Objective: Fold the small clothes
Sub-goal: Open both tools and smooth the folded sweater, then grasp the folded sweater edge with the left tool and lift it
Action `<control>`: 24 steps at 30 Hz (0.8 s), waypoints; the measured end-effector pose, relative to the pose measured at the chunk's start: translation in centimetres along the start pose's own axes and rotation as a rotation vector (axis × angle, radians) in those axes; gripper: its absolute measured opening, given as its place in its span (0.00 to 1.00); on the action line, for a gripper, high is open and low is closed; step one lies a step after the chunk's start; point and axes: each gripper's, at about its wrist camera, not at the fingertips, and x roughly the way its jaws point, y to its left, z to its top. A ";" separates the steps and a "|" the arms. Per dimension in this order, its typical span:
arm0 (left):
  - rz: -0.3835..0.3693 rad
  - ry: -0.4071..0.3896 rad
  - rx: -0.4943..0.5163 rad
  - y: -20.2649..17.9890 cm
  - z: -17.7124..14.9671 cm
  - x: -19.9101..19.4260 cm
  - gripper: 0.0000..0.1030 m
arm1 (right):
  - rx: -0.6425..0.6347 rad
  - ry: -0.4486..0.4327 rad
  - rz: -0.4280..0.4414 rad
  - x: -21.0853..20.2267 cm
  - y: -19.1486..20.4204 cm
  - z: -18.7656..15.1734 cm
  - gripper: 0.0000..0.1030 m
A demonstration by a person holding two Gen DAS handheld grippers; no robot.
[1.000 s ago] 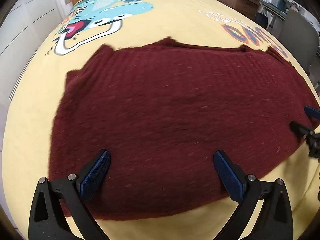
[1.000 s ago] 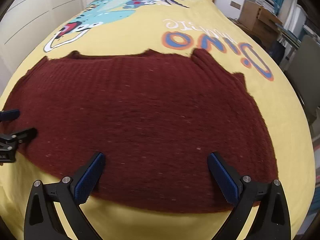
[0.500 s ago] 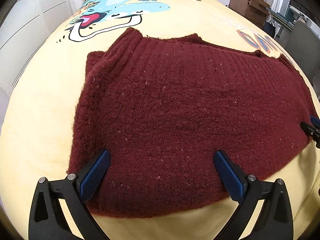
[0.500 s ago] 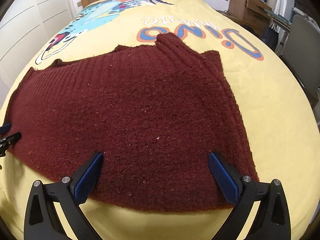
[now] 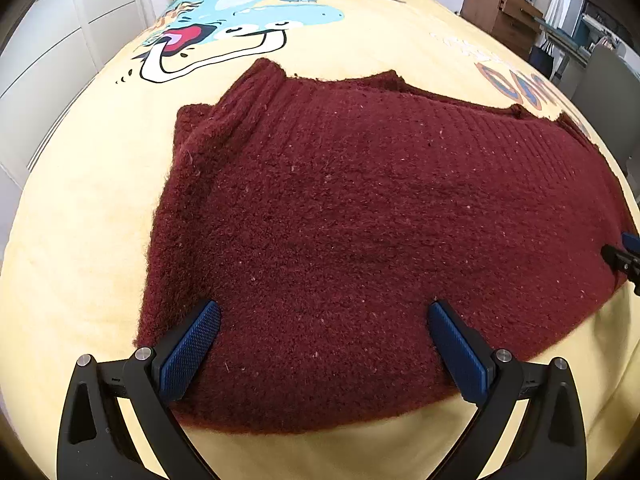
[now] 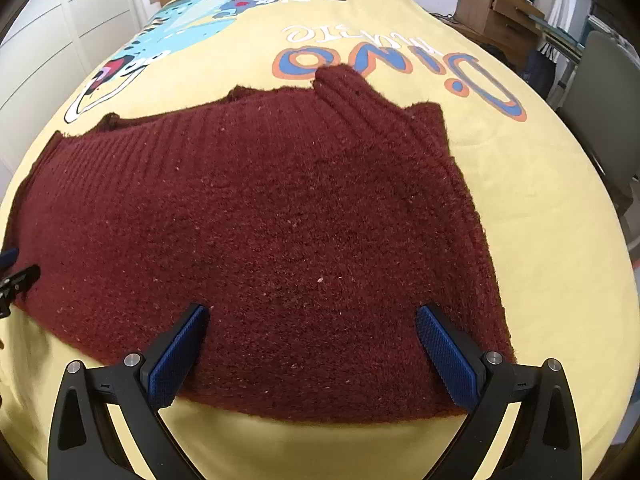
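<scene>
Yellow bedspread, maroon sweater flat, both tongs spread wide

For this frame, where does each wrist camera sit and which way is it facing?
Left wrist: on the left gripper, above the dark red sweater's near-left hem, facing the headboard; right gripper's tip shows at right.
Right wrist: on the right gripper, above the near-right hem, facing likewise; left gripper's tip at left.
Shared: the sweater, the yellow bedspread.

left claw: black arms, blue textured pads, silver screws | right claw: same
</scene>
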 end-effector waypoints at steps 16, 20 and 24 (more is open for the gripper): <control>-0.033 0.047 -0.231 7.0 3.4 -5.7 0.99 | -0.084 -0.067 0.030 -7.8 2.8 1.4 1.00; -0.050 0.063 -0.250 8.6 3.0 -4.9 0.99 | -0.057 -0.039 0.032 -8.0 2.4 0.4 1.00; -0.121 0.111 -0.321 10.0 2.3 -3.0 0.99 | -0.046 -0.013 0.016 -7.7 2.0 -0.4 1.00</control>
